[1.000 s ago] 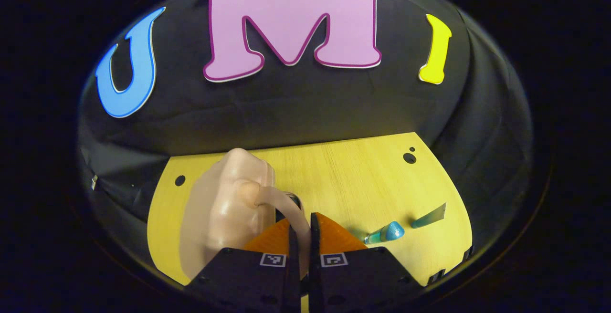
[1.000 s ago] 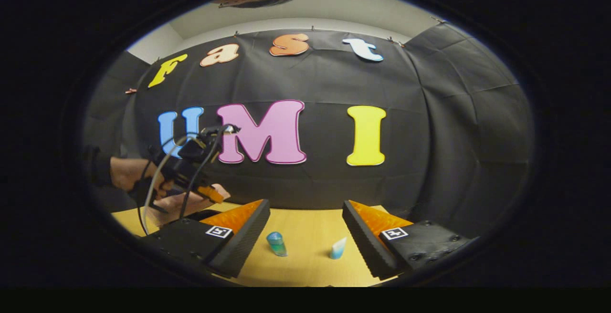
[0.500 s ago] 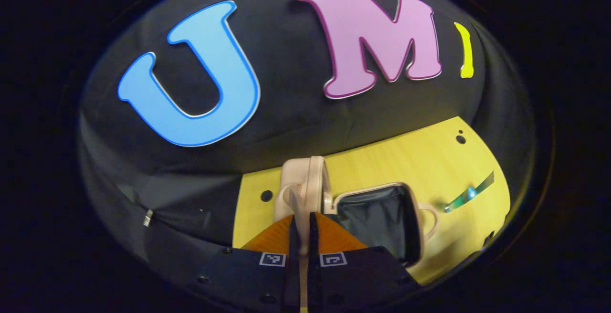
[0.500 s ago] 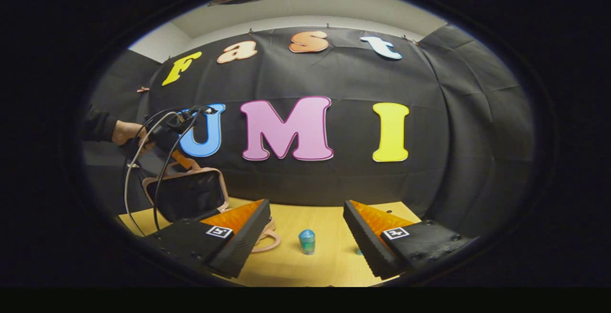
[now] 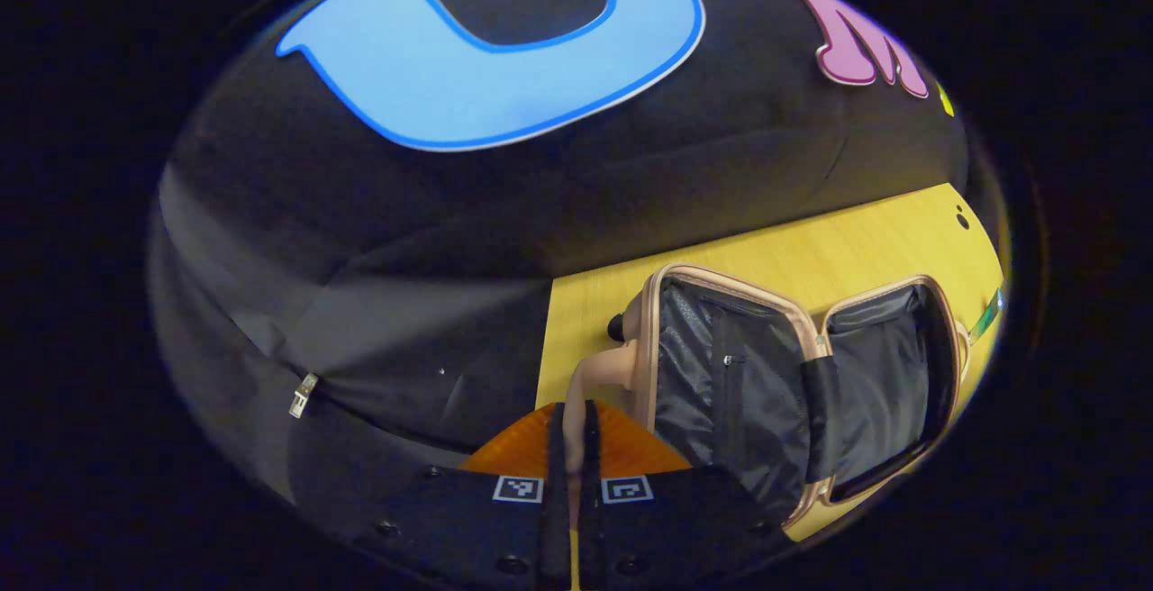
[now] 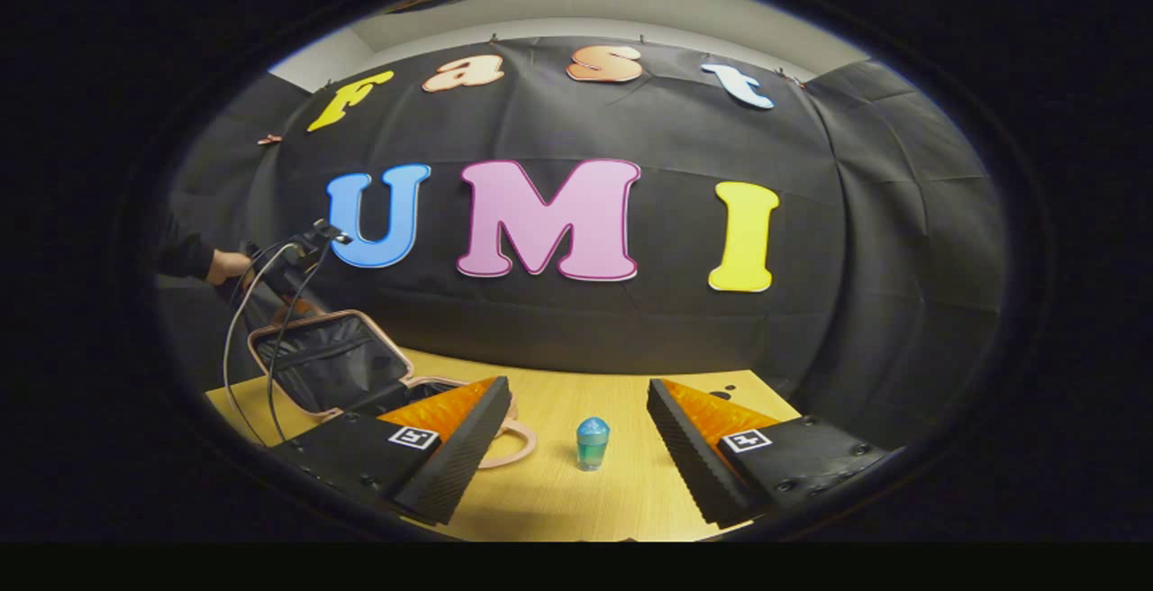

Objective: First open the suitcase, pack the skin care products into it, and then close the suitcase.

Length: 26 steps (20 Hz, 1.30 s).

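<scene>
Pale-wood table (image 6: 558,483) carries the pink hard-shell suitcase (image 5: 784,375), dark-lined and lying wide open; its raised lid (image 6: 329,361) tips outward. Left gripper (image 5: 569,433) is clamped tight on the lid's pink loop handle (image 5: 594,370); let go abruptly and the lid may slam. Right gripper (image 6: 576,433), spread wide and empty, hovers near the suitcase; small blue-capped bottle (image 6: 592,443) stands just beside the suitcase, easily toppled by a careless approach.
</scene>
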Tool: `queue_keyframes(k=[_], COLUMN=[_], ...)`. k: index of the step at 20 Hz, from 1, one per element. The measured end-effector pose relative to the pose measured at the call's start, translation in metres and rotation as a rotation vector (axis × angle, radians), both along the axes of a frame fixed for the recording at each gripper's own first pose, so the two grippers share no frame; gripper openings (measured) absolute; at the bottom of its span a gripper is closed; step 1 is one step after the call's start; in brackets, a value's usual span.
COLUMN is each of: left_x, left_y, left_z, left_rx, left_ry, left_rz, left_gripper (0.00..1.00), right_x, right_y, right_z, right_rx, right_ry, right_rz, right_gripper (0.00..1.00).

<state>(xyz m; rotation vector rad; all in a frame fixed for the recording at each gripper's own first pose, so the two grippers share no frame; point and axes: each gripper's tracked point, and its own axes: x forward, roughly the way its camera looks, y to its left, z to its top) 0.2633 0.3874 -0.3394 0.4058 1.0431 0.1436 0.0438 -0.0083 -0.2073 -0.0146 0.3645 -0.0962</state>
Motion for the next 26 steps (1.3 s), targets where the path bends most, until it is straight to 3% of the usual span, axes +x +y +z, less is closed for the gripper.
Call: queue_keyframes(k=[2, 7, 12, 13, 14, 15, 18, 22, 26], left_x=[-0.007, -0.015, -0.017, -0.016, -0.014, -0.012, -0.006, -0.027, -0.089], left_y=[0.022, 0.038, 0.049, 0.052, 0.043, 0.042, 0.01, -0.082, -0.196], left_z=[-0.036, -0.097, -0.104, -0.092, -0.075, -0.053, 0.031, 0.145, 0.18], left_rx=[-0.038, -0.067, -0.105, -0.116, -0.15, -0.143, -0.143, -0.183, -0.341], left_ry=[0.015, 0.041, -0.004, -0.032, -0.07, -0.117, -0.277, -0.645, -0.795], left_rz=[0.04, 0.042, 0.095, 0.097, 0.096, 0.096, 0.029, -0.047, -0.027], left_gripper=[0.09, 0.09, 0.13, 0.19, 0.33, 0.37, 0.98, 0.97, 0.98], right_x=[-0.004, -0.008, -0.009, -0.01, -0.01, -0.008, -0.008, -0.007, -0.01], right_y=[0.004, 0.007, -0.001, -0.004, -0.008, -0.013, -0.027, -0.05, -0.069], right_z=[-0.019, -0.042, -0.043, -0.041, -0.038, -0.035, -0.023, 0.002, 0.014], right_rx=[-0.004, -0.023, -0.075, -0.073, -0.068, -0.062, -0.048, -0.069, -0.083], right_ry=[0.039, 0.051, 0.027, 0.023, 0.017, 0.012, -0.004, -0.043, -0.061], right_rz=[-0.011, -0.038, -0.035, -0.041, -0.05, -0.061, -0.085, -0.092, -0.079], right_gripper=[0.98, 0.96, 0.97, 0.97, 0.97, 0.97, 0.97, 0.97, 0.97])
